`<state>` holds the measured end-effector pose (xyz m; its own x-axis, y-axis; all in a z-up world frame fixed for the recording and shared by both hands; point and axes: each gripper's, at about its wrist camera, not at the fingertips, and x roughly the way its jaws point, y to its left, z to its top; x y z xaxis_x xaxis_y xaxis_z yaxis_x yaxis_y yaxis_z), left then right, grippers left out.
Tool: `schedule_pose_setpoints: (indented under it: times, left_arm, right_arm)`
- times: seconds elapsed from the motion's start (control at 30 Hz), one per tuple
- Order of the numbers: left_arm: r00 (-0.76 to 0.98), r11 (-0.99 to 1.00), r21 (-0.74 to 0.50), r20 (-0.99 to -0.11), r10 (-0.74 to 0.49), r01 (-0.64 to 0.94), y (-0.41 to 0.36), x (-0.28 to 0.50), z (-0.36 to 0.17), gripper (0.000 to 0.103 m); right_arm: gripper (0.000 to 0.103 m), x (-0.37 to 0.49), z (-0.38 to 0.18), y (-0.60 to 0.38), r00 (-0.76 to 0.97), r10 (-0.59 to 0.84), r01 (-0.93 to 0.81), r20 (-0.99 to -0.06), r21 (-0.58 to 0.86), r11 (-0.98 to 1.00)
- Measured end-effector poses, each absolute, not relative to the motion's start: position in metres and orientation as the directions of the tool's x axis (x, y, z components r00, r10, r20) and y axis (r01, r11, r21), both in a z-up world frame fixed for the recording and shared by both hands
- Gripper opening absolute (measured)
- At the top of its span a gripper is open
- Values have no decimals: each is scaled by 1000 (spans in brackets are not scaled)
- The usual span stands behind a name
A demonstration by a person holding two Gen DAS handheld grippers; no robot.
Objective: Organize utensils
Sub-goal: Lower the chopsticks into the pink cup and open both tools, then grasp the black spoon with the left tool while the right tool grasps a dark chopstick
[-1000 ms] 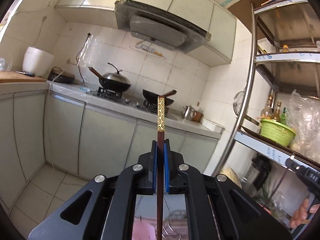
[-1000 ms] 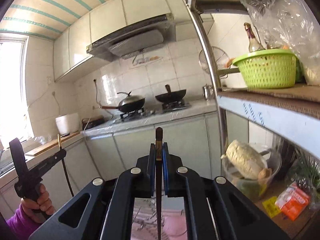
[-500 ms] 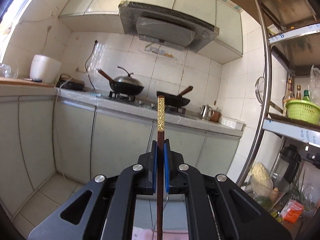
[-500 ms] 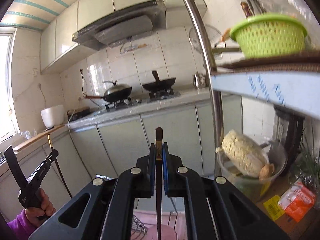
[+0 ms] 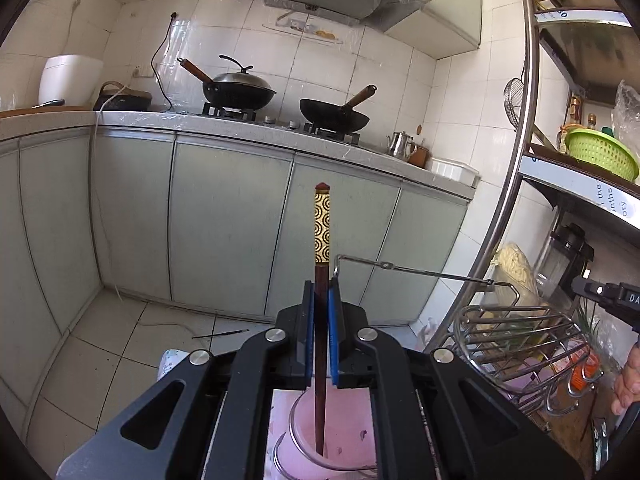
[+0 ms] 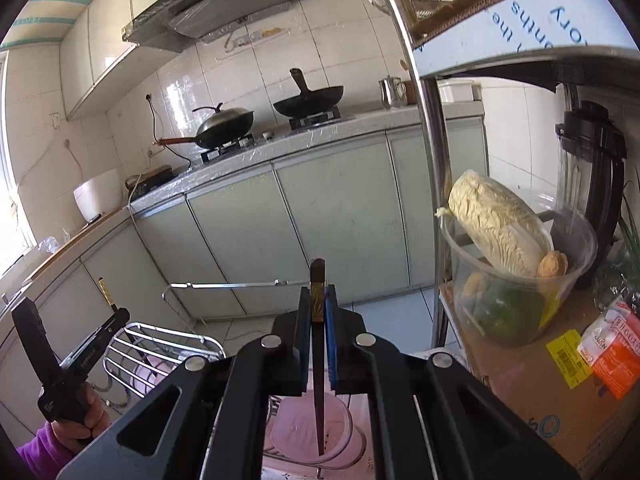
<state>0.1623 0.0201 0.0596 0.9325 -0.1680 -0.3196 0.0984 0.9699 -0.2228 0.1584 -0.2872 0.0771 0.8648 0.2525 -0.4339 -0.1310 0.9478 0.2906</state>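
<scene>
L gripper (image 5: 321, 304) w/ blue pads clamped on slim dark-wood chopstick (image 5: 320, 356) w/ gold-patterned top, R gripper (image 6: 319, 304) clamped on a matching stick (image 6: 319, 364), both upright, tips over round pink cup (image 6: 310, 434) in chrome wire rack (image 5: 516, 344)

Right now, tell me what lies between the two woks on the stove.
Only bare stovetop with control knobs lies between the lidded wok and the open wok, seen in both wrist views.
</scene>
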Motion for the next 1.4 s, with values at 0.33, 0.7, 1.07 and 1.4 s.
schedule_pose_setpoints:
  times: [0.33,0.7,1.07,1.4]
  left_arm:
    - [890,959,-270,-410,-201,92,32,162,66,29]
    - [868,940,-326,-435,-239,96,49,114,78,31]
    - [631,935,-334,-701,-333,121,22,65,-6,31]
    - [315,938,-320,-884,-346,132,-22,59,-86,25]
  right_arm:
    - [32,152,65,-291,835,266,-112,-482,325,939]
    - [32,82,62,-293,845,229,-104,-484,272,957]
    - [32,40,-32,-284,674,308,-63,-671,363,930]
    - [29,23,-79,-296,591,380,-25,-712,454,890]
